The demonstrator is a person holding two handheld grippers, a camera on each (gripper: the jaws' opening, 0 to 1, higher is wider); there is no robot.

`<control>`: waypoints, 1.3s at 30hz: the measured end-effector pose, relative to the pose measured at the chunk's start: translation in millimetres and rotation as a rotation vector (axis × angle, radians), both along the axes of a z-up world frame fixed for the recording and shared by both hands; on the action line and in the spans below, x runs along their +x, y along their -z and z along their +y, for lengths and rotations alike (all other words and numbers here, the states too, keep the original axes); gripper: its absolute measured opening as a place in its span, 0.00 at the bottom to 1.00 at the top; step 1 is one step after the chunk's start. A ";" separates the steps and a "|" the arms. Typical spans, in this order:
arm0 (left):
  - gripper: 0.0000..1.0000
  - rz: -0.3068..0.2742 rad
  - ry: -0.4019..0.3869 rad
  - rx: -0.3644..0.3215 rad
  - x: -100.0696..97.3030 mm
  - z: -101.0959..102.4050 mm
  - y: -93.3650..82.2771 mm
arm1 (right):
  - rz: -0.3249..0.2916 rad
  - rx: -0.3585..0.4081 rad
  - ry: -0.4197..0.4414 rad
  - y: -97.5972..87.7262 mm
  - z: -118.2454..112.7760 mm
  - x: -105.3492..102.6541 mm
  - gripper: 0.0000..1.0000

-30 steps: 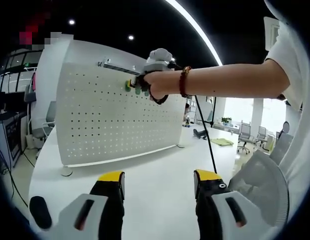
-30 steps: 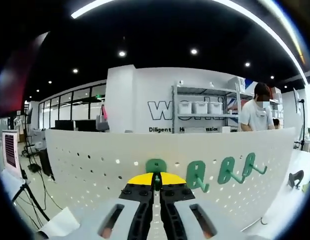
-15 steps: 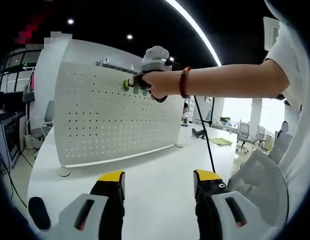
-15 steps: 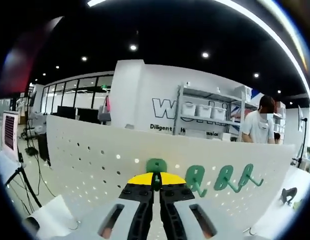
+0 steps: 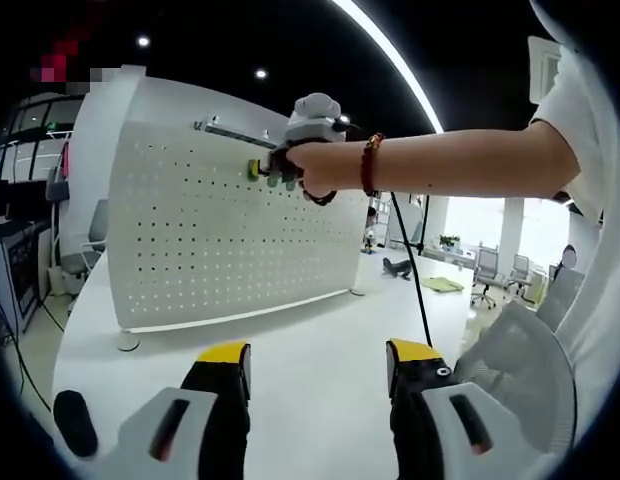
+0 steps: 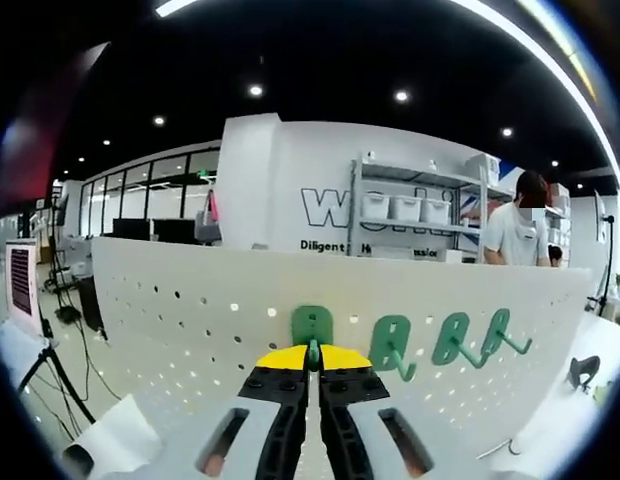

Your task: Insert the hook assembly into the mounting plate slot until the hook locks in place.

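My right claw [image 6: 312, 357] pinches the small green plastic hook [image 6: 312, 328] against the white holey board [image 6: 190, 320], not surely locked yet; my left claw [image 5: 318, 362] waits open

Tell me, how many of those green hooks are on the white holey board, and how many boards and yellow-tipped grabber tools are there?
Green hooks: 4
White pegboard: 1
Grippers, left gripper and right gripper: 2
Total: 7
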State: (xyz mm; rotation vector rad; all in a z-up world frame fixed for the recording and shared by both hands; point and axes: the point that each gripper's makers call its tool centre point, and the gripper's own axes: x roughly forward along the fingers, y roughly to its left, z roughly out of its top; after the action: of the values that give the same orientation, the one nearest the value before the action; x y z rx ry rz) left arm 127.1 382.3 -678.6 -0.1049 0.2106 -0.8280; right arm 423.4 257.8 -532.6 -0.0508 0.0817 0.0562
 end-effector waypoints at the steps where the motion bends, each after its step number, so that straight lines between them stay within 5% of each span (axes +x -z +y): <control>1: 0.56 0.000 -0.001 -0.002 0.2 0.2 -0.1 | 0.002 0.033 0.001 0.1 -0.4 0.4 0.01; 11: 0.56 -0.003 0.001 -0.006 0.2 -0.6 -1.5 | 0.005 0.099 0.000 0.9 0.4 0.1 0.00; 14: 0.56 -0.002 -0.001 -0.008 0.3 -0.4 -1.7 | 0.012 0.217 -0.007 1.6 4.1 -0.8 0.00; 16: 0.56 -0.003 -0.001 -0.007 0.4 -0.1 -1.4 | 0.009 0.190 -0.001 1.2 1.0 -0.6 0.00; 17: 0.56 -0.001 -0.001 -0.006 0.2 -0.1 -1.3 | -0.001 0.109 0.001 0.5 -0.9 -0.1 0.00; 21: 0.56 -0.002 -0.002 -0.005 0.0 0.6 -1.1 | 0.001 0.110 0.005 0.3 -0.1 -0.1 0.00; 23: 0.56 -0.001 -0.004 -0.004 0.2 0.9 -0.9 | -0.006 0.022 0.011 -1.2 -1.9 -0.4 0.01; 26: 0.56 -0.002 -0.002 -0.006 0.0 0.5 -1.3 | 0.002 0.071 0.005 -1.1 0.1 -0.2 0.01; 39: 0.56 0.000 0.002 -0.006 0.9 -0.7 -1.5 | 0.001 0.018 -0.010 -1.8 2.1 2.0 0.05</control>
State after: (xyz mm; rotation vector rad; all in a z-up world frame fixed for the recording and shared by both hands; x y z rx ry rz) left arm 128.0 381.6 -677.1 -0.1107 0.2080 -0.8312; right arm 425.5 259.9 -530.8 -0.0331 0.0822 0.0670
